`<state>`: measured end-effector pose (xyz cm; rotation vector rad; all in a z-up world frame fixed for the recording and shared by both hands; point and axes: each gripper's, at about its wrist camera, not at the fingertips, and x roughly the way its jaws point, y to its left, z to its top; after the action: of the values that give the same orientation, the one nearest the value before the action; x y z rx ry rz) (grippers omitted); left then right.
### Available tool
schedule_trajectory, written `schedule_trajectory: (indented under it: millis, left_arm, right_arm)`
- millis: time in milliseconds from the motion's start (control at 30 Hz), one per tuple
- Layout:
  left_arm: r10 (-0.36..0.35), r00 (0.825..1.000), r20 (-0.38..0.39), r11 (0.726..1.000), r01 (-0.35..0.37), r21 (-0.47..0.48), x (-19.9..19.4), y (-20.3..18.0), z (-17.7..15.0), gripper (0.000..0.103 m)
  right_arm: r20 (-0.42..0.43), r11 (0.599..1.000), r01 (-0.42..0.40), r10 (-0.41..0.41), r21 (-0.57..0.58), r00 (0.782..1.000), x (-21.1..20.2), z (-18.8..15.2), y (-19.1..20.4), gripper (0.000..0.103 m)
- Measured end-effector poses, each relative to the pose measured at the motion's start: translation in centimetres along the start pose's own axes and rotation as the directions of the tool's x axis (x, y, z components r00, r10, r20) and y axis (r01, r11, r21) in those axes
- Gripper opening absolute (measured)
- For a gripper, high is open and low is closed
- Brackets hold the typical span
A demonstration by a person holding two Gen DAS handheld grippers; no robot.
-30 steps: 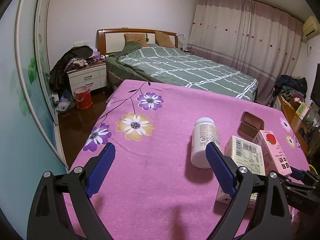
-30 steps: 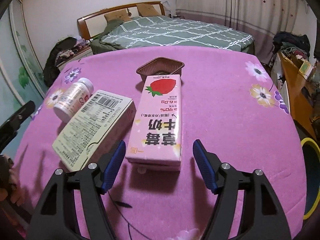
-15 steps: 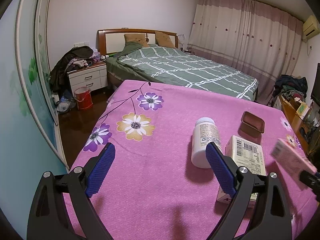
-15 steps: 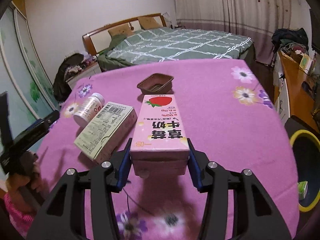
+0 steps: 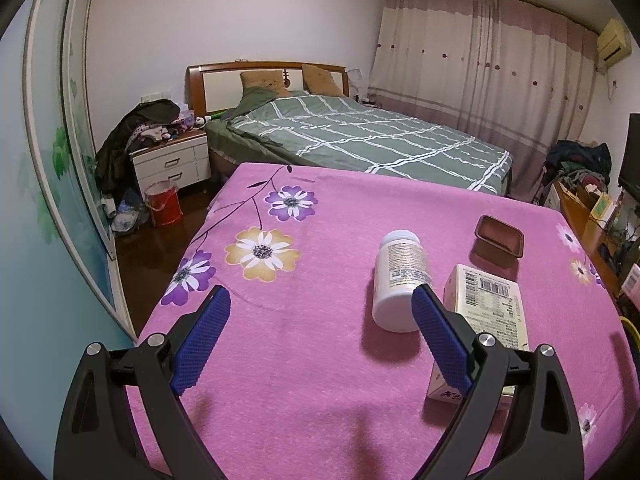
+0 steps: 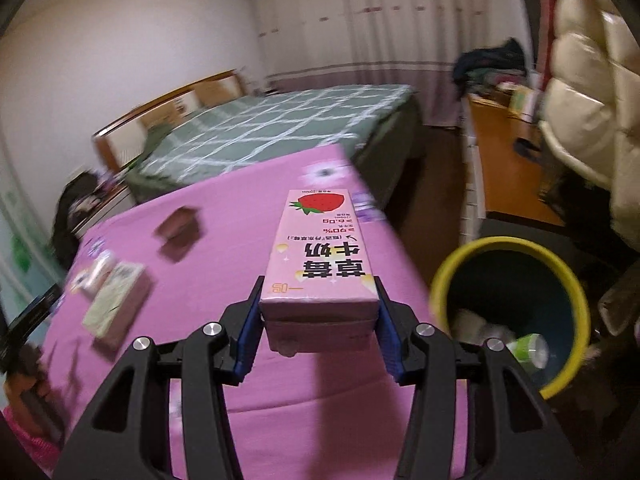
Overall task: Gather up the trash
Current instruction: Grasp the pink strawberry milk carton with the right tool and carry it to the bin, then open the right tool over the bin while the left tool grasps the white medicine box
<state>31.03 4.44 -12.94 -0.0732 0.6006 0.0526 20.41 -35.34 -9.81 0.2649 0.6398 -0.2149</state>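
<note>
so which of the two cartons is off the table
The pink strawberry carton, shut in the right gripper; the beige barcode carton lies flat on the table.

We see one pink milk box [image 6: 320, 252], one white bottle [image 5: 400, 276], one pale box [image 5: 492, 308] and one brown tray [image 5: 499, 236]. We see one yellow bin [image 6: 508, 308], one bed [image 5: 360, 136] and one red bucket [image 5: 163, 204].

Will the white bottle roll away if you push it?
Probably. The white bottle is round and lies on its side, so a sideways nudge could roll it. The soft pink cloth may slow it. It looks like plastic, so likely light.
</note>
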Motion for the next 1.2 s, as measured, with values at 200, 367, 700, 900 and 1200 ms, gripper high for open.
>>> schedule_trajectory:
  millis: [200,367,700,900,1200]
  left_arm:
    - [-0.005,1.0,0.0,1.0,0.005,0.006,-0.1,-0.2,0.0,0.091]
    - [-0.016,1.0,0.006,1.0,0.016,0.015,-0.4,-0.4,0.0,0.091]
    - [-0.059,0.998,0.009,0.996,0.058,0.062,-0.8,-1.7,-0.1,0.091]
    - [-0.128,0.992,-0.009,0.981,0.128,0.146,-1.0,-3.9,-0.7,0.091]
    - [-0.24,0.962,-0.13,0.91,0.27,0.315,-1.1,-9.5,-2.1,0.092]
  right_arm:
    - [-0.012,0.986,0.137,-0.137,0.097,0.991,0.4,0.5,-6.4,0.048]
    - [-0.064,0.961,0.231,-0.224,0.153,0.973,1.1,0.3,-10.7,0.049]
    - [-0.005,0.962,0.199,-0.202,0.186,0.979,1.1,-0.4,-11.4,0.056]
    - [0.041,0.984,0.176,-0.178,0.038,0.983,2.6,-1.0,-6.8,0.056]
    - [-0.009,0.975,0.22,-0.22,-0.013,0.975,3.6,-0.9,-5.0,0.056]
